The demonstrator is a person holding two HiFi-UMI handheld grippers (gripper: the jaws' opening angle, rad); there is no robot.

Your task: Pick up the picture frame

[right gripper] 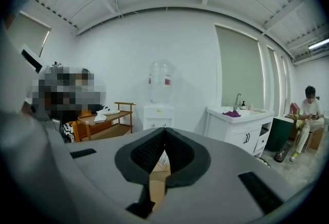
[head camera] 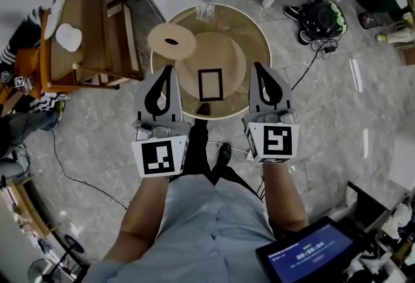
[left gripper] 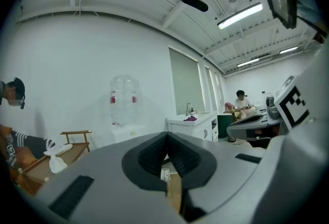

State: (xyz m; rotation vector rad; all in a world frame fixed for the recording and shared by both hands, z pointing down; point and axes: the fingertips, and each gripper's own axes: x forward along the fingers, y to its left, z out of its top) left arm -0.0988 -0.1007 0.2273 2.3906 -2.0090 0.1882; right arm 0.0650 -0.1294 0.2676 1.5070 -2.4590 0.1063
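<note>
**While both claws are shut, the frame lies untouched on the bench**

Since neither claw has anything in it, the pick-up has not begun. The left claw (head camera: 169, 71) and the right claw (head camera: 258, 67) both have their jaws pressed tip to tip, empty, and they hang either side of the picture frame (head camera: 209, 84) at the centre of the head view. The frame is dark and rectangular. It seems to lie flat on the paler inner circle of the round bench (head camera: 256, 32), a little nearer your edge than the far one.

What could go wrong:
- Going down with the jaws closed would only push the frame, so you need to open them first.
- A flat frame offers a thin edge. A jaw that lands on top rather than beside it may skid it toward the bench rim at the bottom of the view.
- A grip on one corner may let it swing or slip out as you lift.
- The round wooden disc (head camera: 172, 41), up and left of the frame, appears to reach past the bench rim. A wide sweep of the left claw could knock it off.

There is bare bench on both long sides of the frame and to its right. The paper label (head camera: 205, 12) sits far off at the top edge. The wooden rack (head camera: 91, 28) at upper left stands well apart from the bench.
</note>
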